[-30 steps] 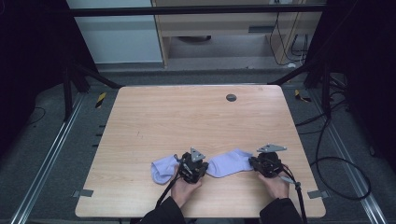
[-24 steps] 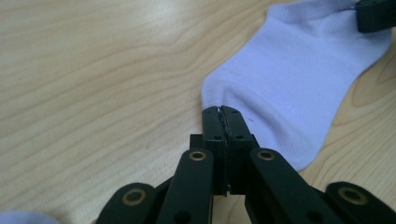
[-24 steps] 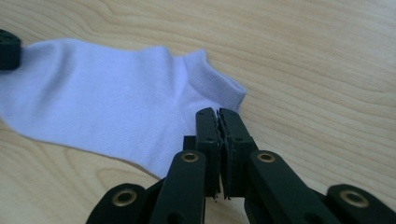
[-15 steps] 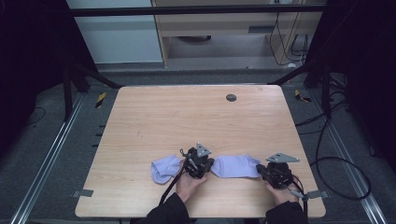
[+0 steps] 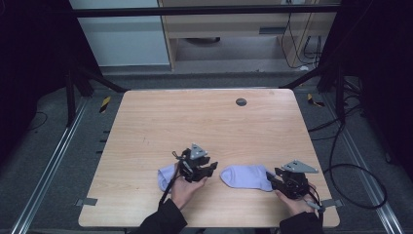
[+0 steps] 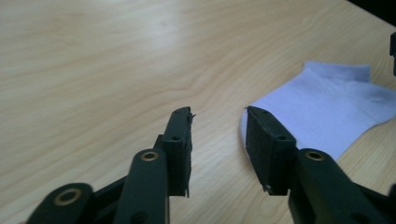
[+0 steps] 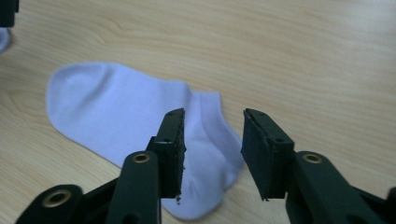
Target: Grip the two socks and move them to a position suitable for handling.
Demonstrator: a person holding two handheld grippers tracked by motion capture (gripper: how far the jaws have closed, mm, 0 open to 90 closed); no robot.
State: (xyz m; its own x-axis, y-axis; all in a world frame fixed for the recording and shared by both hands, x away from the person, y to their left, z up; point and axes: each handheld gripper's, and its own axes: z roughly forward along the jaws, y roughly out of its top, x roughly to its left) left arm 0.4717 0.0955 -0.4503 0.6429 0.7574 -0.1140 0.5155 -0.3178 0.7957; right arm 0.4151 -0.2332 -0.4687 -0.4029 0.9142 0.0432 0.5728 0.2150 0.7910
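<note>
- Both jaws have just been opening: left gripper [image 5: 210, 168] and right gripper [image 5: 271, 176] now stand released, nothing between the pads.
- Change: a second ago each was clenched by a sock, the two socks lying close together. Now they're apart; the right sock [image 5: 246, 176] has shifted right and lies flat, near edge of the worktop [image 5: 204, 122], right of centre.
- Left sock [image 5: 167, 176] sits near-left, partly under my left hand.
- My read: the pair is separated and both socks dropped; next is a regrasp or lining them up.
- High view: both socks at once, with bare wood between them.
- Right gripper view: right sock [image 7: 140, 135] lies just under my open jaws, cuff end nearest.
- Left gripper view: my jaws point at the same sock's toe end [image 6: 327, 112], just beyond the right pad, not touching as far as I can tell.
</note>
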